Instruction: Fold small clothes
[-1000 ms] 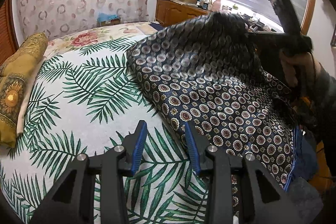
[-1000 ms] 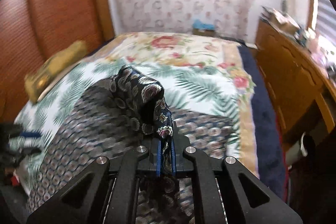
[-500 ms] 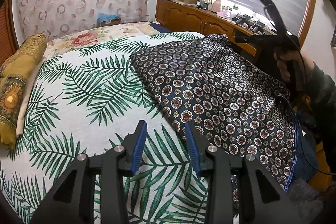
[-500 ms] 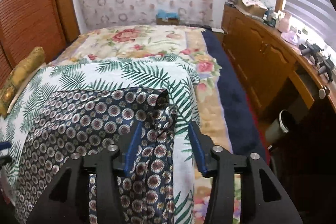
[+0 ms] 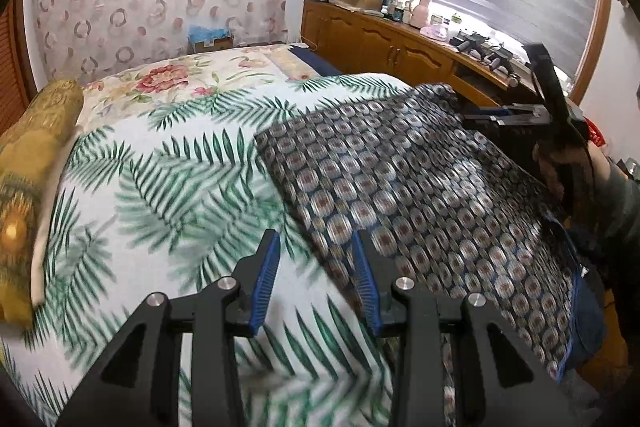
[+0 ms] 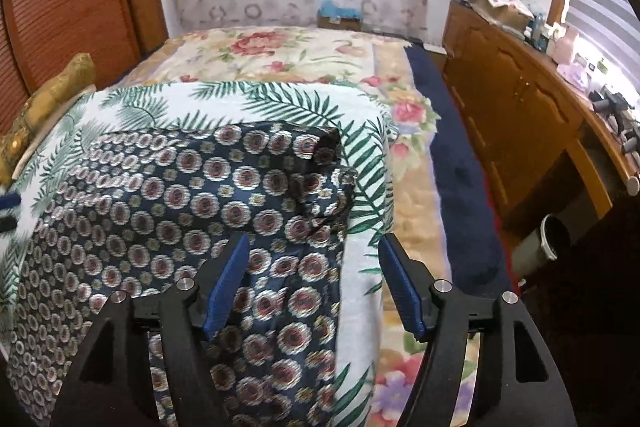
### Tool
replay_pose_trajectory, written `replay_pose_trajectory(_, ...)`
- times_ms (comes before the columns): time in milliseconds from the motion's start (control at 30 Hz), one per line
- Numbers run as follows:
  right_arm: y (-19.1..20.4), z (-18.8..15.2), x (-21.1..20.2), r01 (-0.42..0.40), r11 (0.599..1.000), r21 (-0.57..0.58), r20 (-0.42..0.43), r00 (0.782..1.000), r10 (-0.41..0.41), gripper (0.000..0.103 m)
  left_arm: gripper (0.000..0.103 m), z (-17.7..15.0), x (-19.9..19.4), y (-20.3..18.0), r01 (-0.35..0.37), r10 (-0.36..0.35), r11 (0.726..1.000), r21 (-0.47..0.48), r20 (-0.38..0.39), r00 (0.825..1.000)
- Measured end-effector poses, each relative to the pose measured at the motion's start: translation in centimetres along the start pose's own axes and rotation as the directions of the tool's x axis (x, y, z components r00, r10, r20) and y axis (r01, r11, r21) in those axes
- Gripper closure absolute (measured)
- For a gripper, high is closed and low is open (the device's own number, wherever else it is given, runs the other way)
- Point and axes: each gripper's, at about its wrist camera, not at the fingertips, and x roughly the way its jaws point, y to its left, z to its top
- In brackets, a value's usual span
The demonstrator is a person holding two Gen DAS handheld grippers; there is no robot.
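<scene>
A dark navy garment with round medallion prints (image 5: 408,187) lies spread flat on the palm-leaf bedspread (image 5: 160,179). My left gripper (image 5: 316,279) is open just above the garment's near left edge, with nothing between its blue pads. In the right wrist view the same garment (image 6: 192,211) fills the lower left, with a rumpled corner (image 6: 328,179) at its far right. My right gripper (image 6: 316,287) hovers wide open over that side, empty. From the left wrist view the right gripper (image 5: 480,118) shows at the far corner, held by a person's hand (image 5: 560,167).
A mustard pillow (image 5: 28,187) lies along the bed's left side. A wooden sideboard (image 6: 520,115) with clutter on top runs along the right wall under the blinds. A dark blue rug (image 6: 460,179) covers the floor between them, and a small bin (image 6: 536,243) stands near the sideboard.
The right gripper let go of the garment corner it held raised a second ago, then opened wider. The cloth dropped flat on the bed. The left gripper shifted slightly, still open.
</scene>
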Motion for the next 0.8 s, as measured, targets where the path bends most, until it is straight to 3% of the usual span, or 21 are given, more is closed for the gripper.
replay_pose_trajectory(333, -1.8, 0.7, 2.1, -0.082, 0.996, 0.03, -0.017, 0.996, 0.082, 0.034, 0.067, 4.5, 5.4, 1.5, -0.014, 0.013, 1.0, -0.017, -0.055, 0.998)
replay_pose_trajectory(800, -0.5, 2.2, 4.4, -0.159, 0.987, -0.017, -0.028, 0.987, 0.158, 0.034, 0.067, 5.6, 9.8, 3.3, -0.044, 0.038, 0.998, -0.049, -0.13, 0.991)
